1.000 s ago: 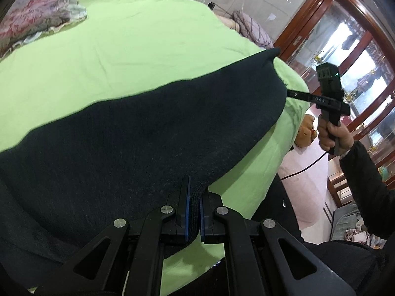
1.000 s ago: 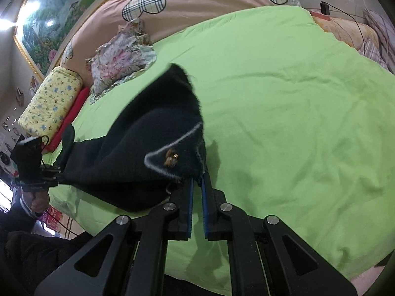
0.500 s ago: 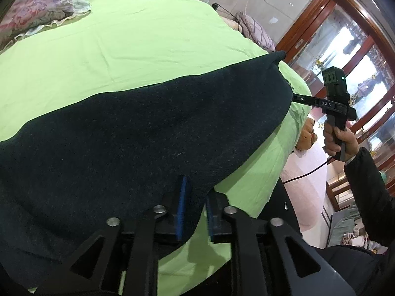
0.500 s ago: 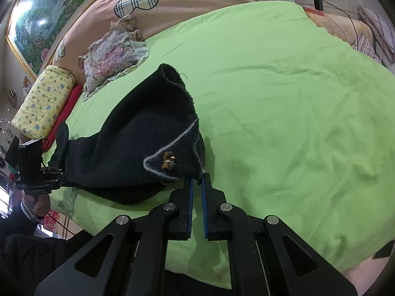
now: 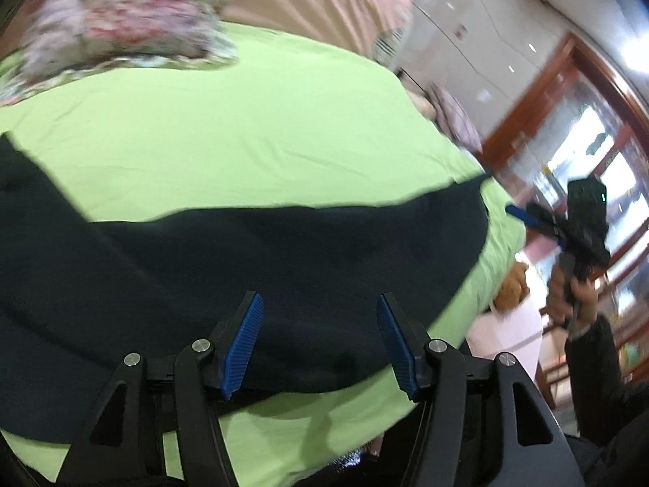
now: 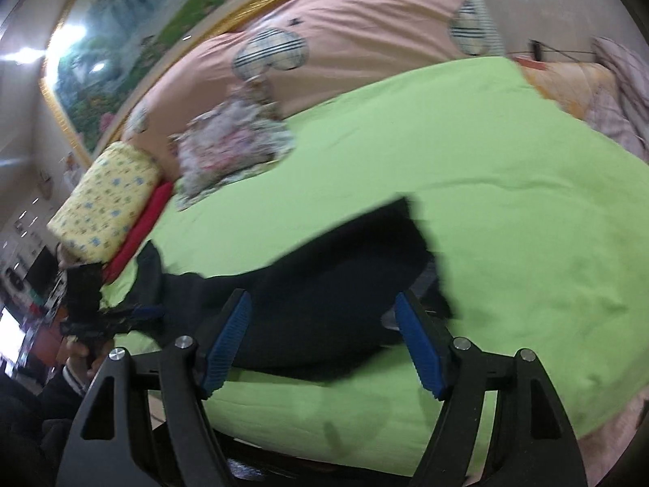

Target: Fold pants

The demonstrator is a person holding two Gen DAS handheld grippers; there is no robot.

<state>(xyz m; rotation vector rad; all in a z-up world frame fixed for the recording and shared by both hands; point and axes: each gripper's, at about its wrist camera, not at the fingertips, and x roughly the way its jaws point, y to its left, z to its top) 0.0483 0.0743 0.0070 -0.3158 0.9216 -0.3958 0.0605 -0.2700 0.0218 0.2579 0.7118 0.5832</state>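
Observation:
The dark navy pants [image 5: 284, 259] lie flat in a long band along the near edge of the green bed [image 5: 243, 130]. My left gripper [image 5: 320, 345] is open and empty, its blue pads [image 5: 243, 345] spread just above the pants' near hem. In the right wrist view the pants [image 6: 324, 284] stretch left to right on the green sheet [image 6: 507, 203]. My right gripper [image 6: 324, 345] is open and empty above their near edge. Each gripper shows in the other's view, the right one [image 5: 523, 215] held off the pants' far end, the left one [image 6: 138, 312] at the other end.
A floral pillow [image 6: 231, 146], a yellow pillow [image 6: 105, 199] and a red cushion [image 6: 138, 231] lie at the head of the bed against a pink quilt [image 6: 344, 28]. A glass cabinet with wooden frame [image 5: 588, 142] stands past the bed's right side.
Both grippers have opened and let go of the pants, which now lie flat on the bed. Both grippers have pulled back a little from the cloth.

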